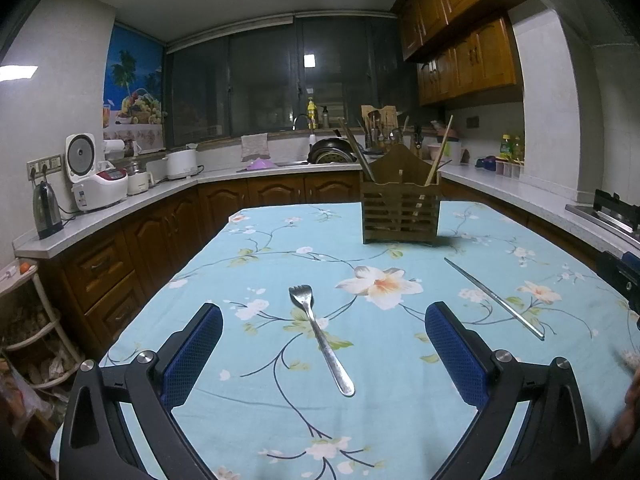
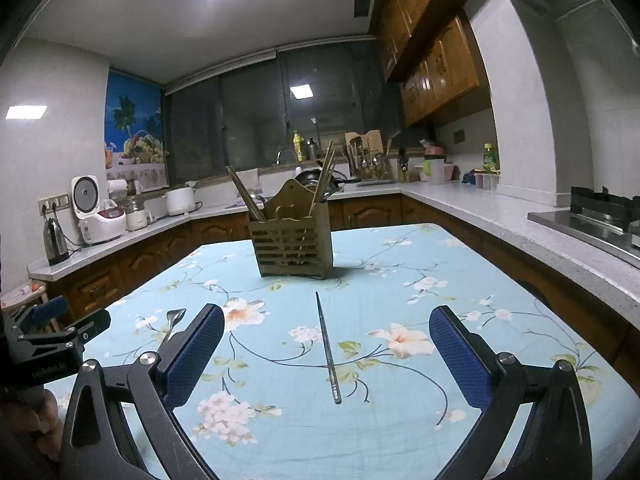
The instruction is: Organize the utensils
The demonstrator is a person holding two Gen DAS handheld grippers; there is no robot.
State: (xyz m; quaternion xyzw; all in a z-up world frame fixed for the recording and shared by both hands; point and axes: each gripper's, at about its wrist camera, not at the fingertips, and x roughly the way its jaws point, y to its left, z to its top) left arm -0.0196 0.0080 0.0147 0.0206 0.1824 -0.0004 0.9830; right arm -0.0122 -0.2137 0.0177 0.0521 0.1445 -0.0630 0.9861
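- Progress: partly done, by my reading. Holder (image 1: pixel 399 216) stands upright on the desk (image 1: pixel 248 408), well ahead of both claws, and already carries several chopsticks leaning out of its left and right compartments.
- Left to do: two loose pieces lie flat on the desk, a fork (image 1: pixel 320 336) and a metal chopstick (image 2: pixel 328 354). Neither is lifted or gripped yet.
- Left claw (image 1: pixel 323 354): wide open, blue pads (image 1: pixel 192 356) far apart, holding nothing. It hangs above the desk.
- Fork relative to left claw: directly between the two fingers and just ahead, tines pointing away toward the holder, handle end nearest the claw. Pads do not touch it. Whether the claw is low enough to close on it cannot be told from this view.
- Right claw (image 2: pixel 326 360): also wide open, empty, pads clear of everything.
- Chopstick relative to right claw: centred between its fingers, running nearly straight ahead, thin tip toward the holder, thick end nearest the claw. No contact seen.
- Cross-check: in the left view the same chopstick lies ahead and to the right of the left claw; in the right view the fork's tines peek out beside the right claw's left finger, and the left claw shows at the far left edge.
- Judgement: both claws look lined up for a pick, one piece each; the fork's flat handle and the thin chopstick will both need a low, careful pinch.
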